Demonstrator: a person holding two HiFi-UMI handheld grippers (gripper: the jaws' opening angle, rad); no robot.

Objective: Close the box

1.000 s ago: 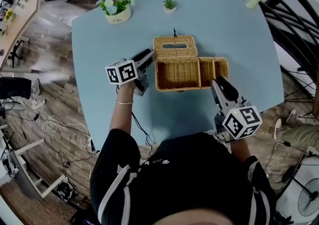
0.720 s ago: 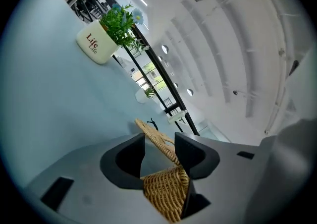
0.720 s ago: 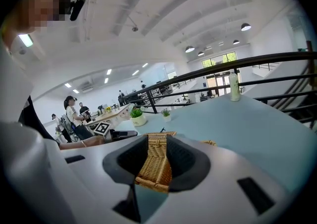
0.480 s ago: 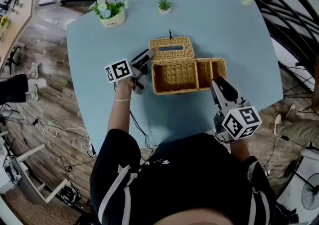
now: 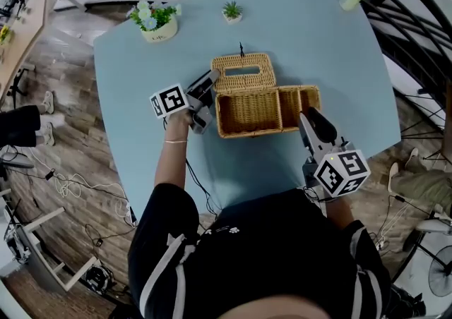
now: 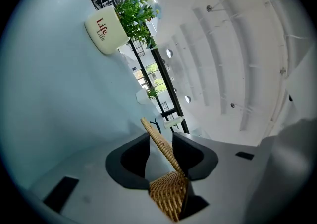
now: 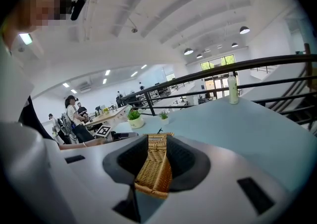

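Head view: wicker box (image 5: 258, 109) sits mid-table (image 5: 339, 63), lid (image 5: 244, 73) open, tipped back behind box's left part. L gripper (image 5: 210, 83) is at lid's left edge; left gripper view shows lid rim btwn jaws, which are closing, rim against one jaw w/ a gap to the other. R gripper (image 5: 311, 114) is clamped on box's right end wall. Flower pot (image 5: 157, 22) stands near far left corner, well apart from box.

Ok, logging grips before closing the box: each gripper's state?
Left gripper: jaws closing, lid edge between them, not gripped yet.
Right gripper: closed on the wicker box, right end.
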